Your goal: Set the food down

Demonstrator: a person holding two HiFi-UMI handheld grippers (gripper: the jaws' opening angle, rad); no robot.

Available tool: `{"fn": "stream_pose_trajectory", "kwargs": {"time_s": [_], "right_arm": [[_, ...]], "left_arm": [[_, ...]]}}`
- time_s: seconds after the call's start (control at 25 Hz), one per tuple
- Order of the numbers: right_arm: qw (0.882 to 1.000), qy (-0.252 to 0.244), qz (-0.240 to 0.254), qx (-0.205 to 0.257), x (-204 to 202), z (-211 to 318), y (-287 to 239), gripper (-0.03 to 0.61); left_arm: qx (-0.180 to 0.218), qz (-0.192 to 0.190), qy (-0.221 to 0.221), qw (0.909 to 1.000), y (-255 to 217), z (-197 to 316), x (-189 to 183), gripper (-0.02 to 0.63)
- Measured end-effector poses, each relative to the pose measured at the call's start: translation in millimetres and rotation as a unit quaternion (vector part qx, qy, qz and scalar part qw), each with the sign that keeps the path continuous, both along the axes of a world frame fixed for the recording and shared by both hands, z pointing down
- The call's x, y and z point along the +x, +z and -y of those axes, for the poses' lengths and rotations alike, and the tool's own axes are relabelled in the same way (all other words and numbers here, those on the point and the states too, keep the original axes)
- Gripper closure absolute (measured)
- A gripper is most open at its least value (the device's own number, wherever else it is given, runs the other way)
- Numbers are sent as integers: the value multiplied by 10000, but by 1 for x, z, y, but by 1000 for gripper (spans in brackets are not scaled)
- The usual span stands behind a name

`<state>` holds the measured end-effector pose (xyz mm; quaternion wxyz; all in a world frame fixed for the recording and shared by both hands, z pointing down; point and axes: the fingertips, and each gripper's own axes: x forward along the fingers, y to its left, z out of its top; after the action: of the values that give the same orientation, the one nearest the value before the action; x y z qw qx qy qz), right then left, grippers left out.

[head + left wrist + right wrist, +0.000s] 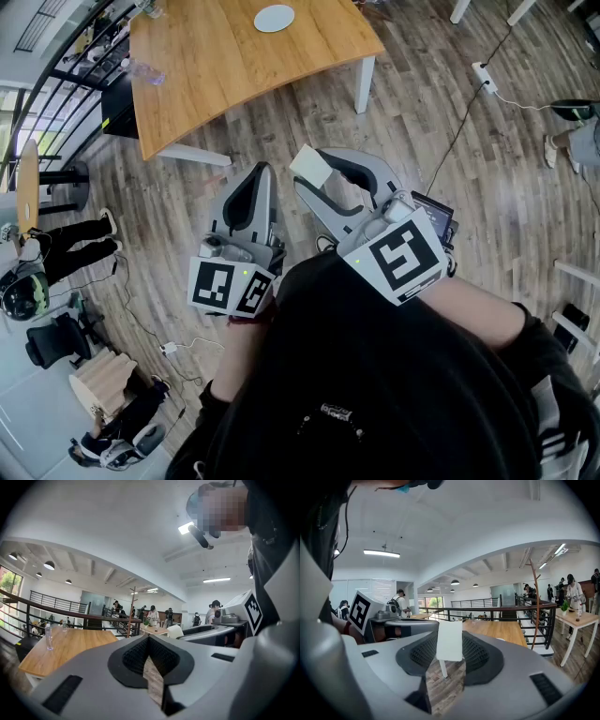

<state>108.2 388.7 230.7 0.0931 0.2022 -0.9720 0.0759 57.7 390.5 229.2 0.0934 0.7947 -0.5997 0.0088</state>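
The plate [274, 18] lies on the table [234, 66]; the bottle [145, 70] stands leftward.

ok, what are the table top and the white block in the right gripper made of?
The orange-brown table top: looks like wood or veneer with a satin finish; grain streaks show. The white rectangular block in the right gripper: matte, smooth, opaque; material unclear, maybe foam or plastic.

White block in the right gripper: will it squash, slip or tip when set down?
The white block shows straight edges while clamped in the right gripper, so it is probably firm, not floppy. Pinched only at the jaw tips, it looks light but could slip. Its flat faces should not roll; stood on a narrow edge, it may tip.
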Motion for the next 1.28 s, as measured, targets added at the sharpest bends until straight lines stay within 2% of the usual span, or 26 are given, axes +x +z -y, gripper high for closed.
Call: {"fn": "stream_pose_trajectory", "kwargs": {"time_s": [0.24, 0.48, 1.0, 1.28], "right_arm": [[10000, -38, 52, 0, 4, 7, -4, 405], [9996, 61, 174, -193, 21, 24, 1, 405], [9983, -26, 298, -506, 50, 54, 19, 405], [9982, 33, 307, -518, 59, 77, 23, 405]], "left_arm": [[22, -54, 32, 10000, -4, 6, 7, 607], [57, -144, 23, 9999, -2, 18, 24, 607], [-343, -43, -49, 9994, 15, 54, 50, 607], [-355, 2, 177, 9992, 17, 82, 64, 607]]}}
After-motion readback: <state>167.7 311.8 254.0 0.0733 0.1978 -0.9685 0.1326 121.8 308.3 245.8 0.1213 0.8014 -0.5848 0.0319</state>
